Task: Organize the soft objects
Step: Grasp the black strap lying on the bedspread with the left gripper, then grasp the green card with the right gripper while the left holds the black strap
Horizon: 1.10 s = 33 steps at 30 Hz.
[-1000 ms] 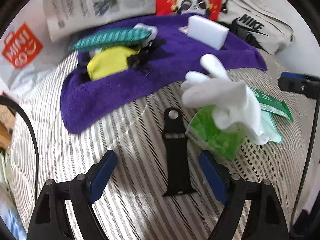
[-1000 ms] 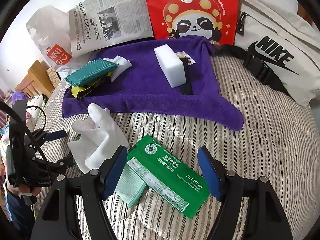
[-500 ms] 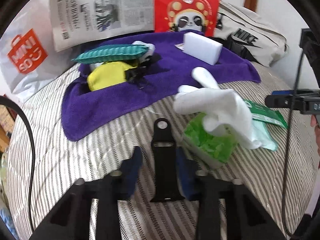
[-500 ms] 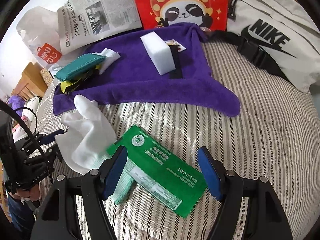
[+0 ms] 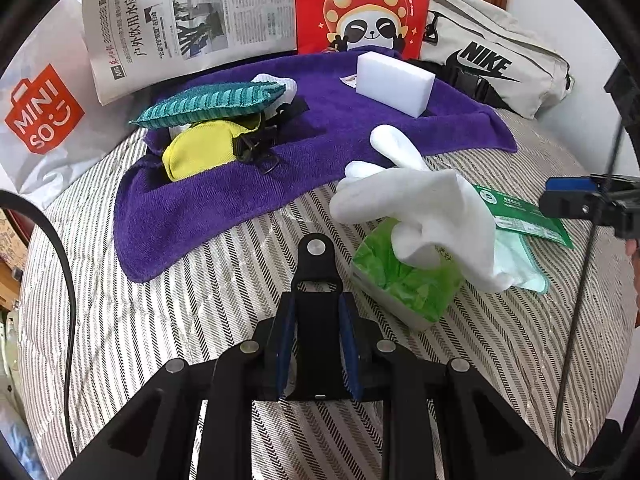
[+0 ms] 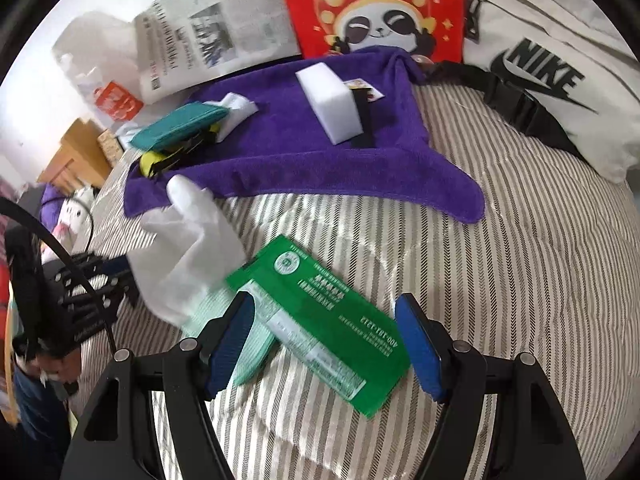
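Striped bed point(image 5: 168, 320) w/ scattered soft items. Left hand-held gripper point(image 5: 318, 344) pinches a flat black strap point(image 5: 316, 280) lying on the bed, pads pressed on both its sides. Right hand-held gripper point(image 6: 324, 344) is spread wide, nothing gripped, over a green packet point(image 6: 320, 312). White glove point(image 5: 420, 208) drapes over a green tissue pack point(image 5: 404, 284) beside the strap. Behind: purple towel point(image 5: 224, 200) w/ white sponge block point(image 5: 394, 82), teal cloth point(image 5: 208, 100), yellow pouch point(image 5: 200, 152).
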{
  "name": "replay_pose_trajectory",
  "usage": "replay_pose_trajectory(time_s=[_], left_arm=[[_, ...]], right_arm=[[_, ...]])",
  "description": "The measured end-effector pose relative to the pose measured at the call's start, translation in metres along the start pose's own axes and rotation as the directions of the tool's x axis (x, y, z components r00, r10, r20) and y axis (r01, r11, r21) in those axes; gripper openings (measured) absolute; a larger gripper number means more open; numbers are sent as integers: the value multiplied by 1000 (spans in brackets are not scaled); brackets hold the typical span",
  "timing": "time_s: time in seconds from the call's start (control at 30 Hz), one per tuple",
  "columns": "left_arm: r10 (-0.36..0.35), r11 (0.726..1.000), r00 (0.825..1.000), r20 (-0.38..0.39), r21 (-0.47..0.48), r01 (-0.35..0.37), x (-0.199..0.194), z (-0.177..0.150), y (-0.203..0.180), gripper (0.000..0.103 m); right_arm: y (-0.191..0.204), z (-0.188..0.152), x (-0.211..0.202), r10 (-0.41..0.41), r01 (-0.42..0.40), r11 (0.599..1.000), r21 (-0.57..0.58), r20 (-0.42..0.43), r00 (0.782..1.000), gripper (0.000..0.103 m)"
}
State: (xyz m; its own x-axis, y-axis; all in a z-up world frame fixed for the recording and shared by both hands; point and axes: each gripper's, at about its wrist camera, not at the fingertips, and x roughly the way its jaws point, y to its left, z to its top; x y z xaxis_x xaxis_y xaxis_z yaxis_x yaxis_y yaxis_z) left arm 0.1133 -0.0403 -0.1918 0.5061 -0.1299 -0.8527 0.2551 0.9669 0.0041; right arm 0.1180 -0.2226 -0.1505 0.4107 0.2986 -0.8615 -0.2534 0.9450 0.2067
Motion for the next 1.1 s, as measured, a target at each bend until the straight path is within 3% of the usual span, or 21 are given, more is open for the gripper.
replay_pose_trajectory(time_s=[0.23,0.43,0.47,0.53,0.57,0.63,0.73,1.1], left_arm=[[-17,1000,1000,7,-22,17,0,-2,3,21],[-9,1000,1000,10,-14,10,-1,-2,2,22],[-10,1000,1000,9,-13,10,-1,-2,2,22],[-8,1000,1000,9,-9,8,-1,-2,2,22],[-8,1000,1000,9,-12,9,-1,-2,2,22],[-9,1000,1000,12,-13,9,-1,-2,2,22],[-9,1000,1000,13,-19,10,-1,-2,2,22],[-16,1000,1000,26,-17,16,-1,-3,3,21]], right_arm=[[17,-15,14,-9,3,992,-123,-54,999,72],[23,-13,27,-105,100,977,-189,-15,994,72],[22,-11,28,-105,102,977,-188,-6,994,70],[21,-7,30,-97,96,979,-179,6,995,56],[18,-4,28,-88,88,982,-164,12,996,39],[10,3,26,-55,54,993,-108,-2,998,21],[4,9,24,-25,24,998,-64,-10,1000,15],[6,22,39,1,-2,999,-46,-15,1000,11]])
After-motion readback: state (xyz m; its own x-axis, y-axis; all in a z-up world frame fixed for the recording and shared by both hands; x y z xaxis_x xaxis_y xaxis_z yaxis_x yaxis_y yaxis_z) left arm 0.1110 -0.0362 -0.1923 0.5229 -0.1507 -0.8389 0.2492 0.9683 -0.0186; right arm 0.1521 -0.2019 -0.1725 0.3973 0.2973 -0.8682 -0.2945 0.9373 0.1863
